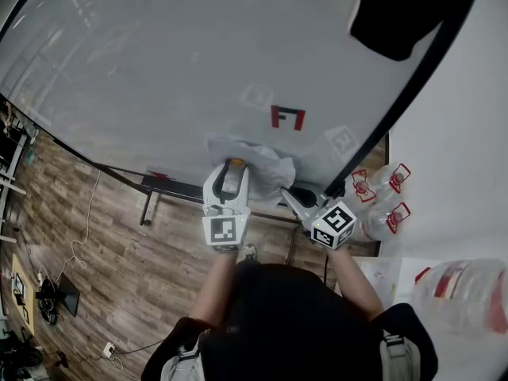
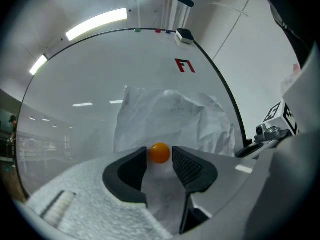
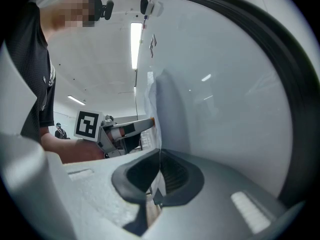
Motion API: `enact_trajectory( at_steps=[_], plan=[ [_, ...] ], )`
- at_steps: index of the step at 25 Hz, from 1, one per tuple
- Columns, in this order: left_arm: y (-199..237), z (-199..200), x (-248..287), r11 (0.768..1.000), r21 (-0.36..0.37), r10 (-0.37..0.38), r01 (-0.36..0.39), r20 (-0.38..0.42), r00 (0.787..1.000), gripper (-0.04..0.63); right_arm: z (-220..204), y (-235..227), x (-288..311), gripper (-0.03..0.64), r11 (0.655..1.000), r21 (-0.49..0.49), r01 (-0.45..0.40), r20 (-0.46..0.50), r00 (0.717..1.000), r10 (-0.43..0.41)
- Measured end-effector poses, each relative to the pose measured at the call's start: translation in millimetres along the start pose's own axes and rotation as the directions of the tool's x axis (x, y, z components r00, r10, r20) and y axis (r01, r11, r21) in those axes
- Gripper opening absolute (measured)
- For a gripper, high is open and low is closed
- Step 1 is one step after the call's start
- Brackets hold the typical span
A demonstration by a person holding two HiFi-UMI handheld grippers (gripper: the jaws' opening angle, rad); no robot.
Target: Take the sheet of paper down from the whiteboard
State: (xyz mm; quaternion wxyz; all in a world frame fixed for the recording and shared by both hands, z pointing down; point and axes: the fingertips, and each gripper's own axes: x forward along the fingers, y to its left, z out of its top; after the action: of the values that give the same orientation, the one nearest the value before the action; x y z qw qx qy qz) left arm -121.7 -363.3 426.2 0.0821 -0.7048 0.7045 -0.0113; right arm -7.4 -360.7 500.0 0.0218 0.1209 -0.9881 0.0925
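Observation:
A crumpled white sheet of paper [image 1: 266, 169] hangs on the whiteboard [image 1: 159, 78], below a red mark [image 1: 286, 117]. A small orange round magnet [image 2: 159, 153] sits on the sheet [image 2: 170, 119]. My left gripper [image 1: 236, 167] is open, and its two fingertips stand on either side of the magnet. My right gripper [image 1: 290, 195] is at the sheet's lower right, shut on the paper's edge [image 3: 151, 99]. In the right gripper view the thin sheet runs down between the closed jaws of that gripper [image 3: 159, 171].
A black cloth [image 1: 397, 14] hangs over the board's dark frame at the upper right. Clear plastic bottles with red handles [image 1: 381, 197] stand to the right of the board. The board's stand [image 1: 171, 185] rests on a wood floor with cables [image 1: 75, 252]. A black eraser [image 2: 183, 35] sits on the board's edge.

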Motion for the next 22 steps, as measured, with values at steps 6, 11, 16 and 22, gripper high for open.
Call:
enact_trajectory(
  at_steps=[6, 11, 16, 22],
  plan=[
    [2.3, 1.8, 2.2, 1.000, 0.006, 0.015, -0.015, 0.002, 1.000, 0.154, 2.1, 0.6, -0.2, 0.005, 1.000, 0.001, -0.001, 0.004, 1.000, 0.001],
    [0.4, 1.6, 2.7, 1.000, -0.002, 0.022, -0.022, -0.001, 1.000, 0.139, 1.7, -0.6, -0.7, 0.005, 1.000, 0.002, 0.001, 0.007, 1.000, -0.001],
    [0.5, 1.4, 2.5, 1.000, -0.018, 0.018, -0.018, -0.002, 1.000, 0.135, 2.9, -0.4, -1.2, 0.005, 1.000, 0.009, 0.001, 0.015, 1.000, -0.001],
    [0.2, -0.5, 3.6, 1.000, -0.026, 0.008, -0.008, -0.002, 1.000, 0.135, 1.2, -1.0, -1.1, 0.005, 0.999, 0.032, -0.006, 0.021, 1.000, 0.006]
  ],
)
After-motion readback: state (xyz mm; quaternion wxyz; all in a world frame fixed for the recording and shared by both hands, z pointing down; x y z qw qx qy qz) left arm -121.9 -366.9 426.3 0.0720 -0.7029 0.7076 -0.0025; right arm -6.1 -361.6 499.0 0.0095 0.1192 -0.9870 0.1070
